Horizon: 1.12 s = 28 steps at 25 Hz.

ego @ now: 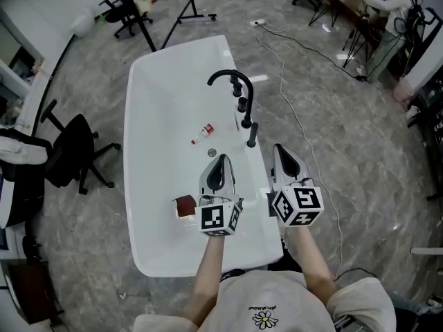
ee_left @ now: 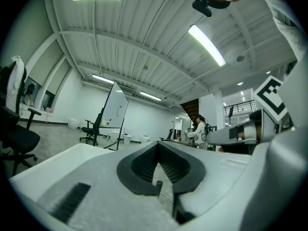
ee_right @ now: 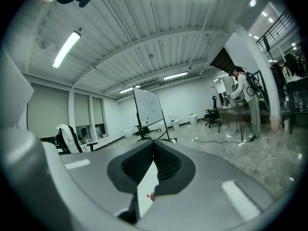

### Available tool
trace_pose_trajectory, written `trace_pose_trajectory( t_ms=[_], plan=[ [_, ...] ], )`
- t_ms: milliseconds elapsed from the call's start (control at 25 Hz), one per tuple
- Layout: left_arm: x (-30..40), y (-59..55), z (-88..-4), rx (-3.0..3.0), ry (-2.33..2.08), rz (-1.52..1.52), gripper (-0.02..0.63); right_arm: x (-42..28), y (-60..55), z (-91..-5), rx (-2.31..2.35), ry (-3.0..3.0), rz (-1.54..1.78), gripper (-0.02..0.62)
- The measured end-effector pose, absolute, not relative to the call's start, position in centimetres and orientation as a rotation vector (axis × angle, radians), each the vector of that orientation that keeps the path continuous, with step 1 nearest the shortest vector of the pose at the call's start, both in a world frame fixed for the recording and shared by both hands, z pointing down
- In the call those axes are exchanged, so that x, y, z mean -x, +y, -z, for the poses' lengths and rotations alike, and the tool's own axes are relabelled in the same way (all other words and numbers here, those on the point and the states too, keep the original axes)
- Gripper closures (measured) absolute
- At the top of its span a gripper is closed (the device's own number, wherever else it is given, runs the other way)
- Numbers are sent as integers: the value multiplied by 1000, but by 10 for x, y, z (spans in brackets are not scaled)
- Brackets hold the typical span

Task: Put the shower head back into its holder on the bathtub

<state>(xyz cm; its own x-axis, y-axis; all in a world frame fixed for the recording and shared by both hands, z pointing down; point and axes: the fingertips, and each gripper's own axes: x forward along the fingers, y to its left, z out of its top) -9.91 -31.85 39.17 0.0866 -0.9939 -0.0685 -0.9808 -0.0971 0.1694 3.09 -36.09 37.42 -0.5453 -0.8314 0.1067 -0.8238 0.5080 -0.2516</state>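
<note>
- The left hand-held gripper (ego: pixel 221 159) is fully closed on nothing. Its own view shows the ribbed pads (ee_left: pixel 144 163) meeting at the tips, with only the room beyond them.
- The right hand-held gripper (ego: pixel 280 149) is closed and empty too. Its pads (ee_right: pixel 166 165) come together at the front with nothing caught between them.
- Both are held roughly level, side by side, over the near end of the white bathtub (ego: pixel 156 109) and pointing along it.
- The shower head (ego: pixel 252 135) is a short black stick standing on the tub's right rim, just this side of the knobs of the arched black faucet (ego: pixel 232 76).
- Its long axis is upright, and it looks to be seated in its holder already, though I cannot tell the holder apart from it.
- It lies ahead of the two grippers and between their lines. It is a little to the right of the left one's tips, a little to the left of the right one's, and somewhat nearer the right.
- If it needs any further seating, the right hand seems the natural one for that.
- A small bottle (ego: pixel 203 133) with a red band lies on the tub floor, and a brown thing (ego: pixel 185 205) sits beside the left gripper. Their print is too small to read.
- The only other markings are the black-and-white squares on the gripper cubes (ego: pixel 297 206) and a flower emblem on the person's shirt (ego: pixel 264 317), whose lettering is illegible.
</note>
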Motion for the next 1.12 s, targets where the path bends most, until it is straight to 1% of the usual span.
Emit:
trace_pose_trajectory(
  t_ms=[200, 480, 880, 1120],
  plan=[
    [111, -276, -368, -2286, -2059, 316, 607, -34, -312, -387, 1538, 2682, 503, 594],
    [126, -241, -350, -2336, -2049, 317, 607, -13, -267, -380, 1503, 2687, 495, 594],
    [140, -229, -343, -2332, -2083, 331, 607, 7, -259, -368, 1440, 2726, 448, 592],
    [138, -232, -348, -2319, -2077, 335, 607, 5, -259, -372, 1437, 2732, 459, 592]
  ],
)
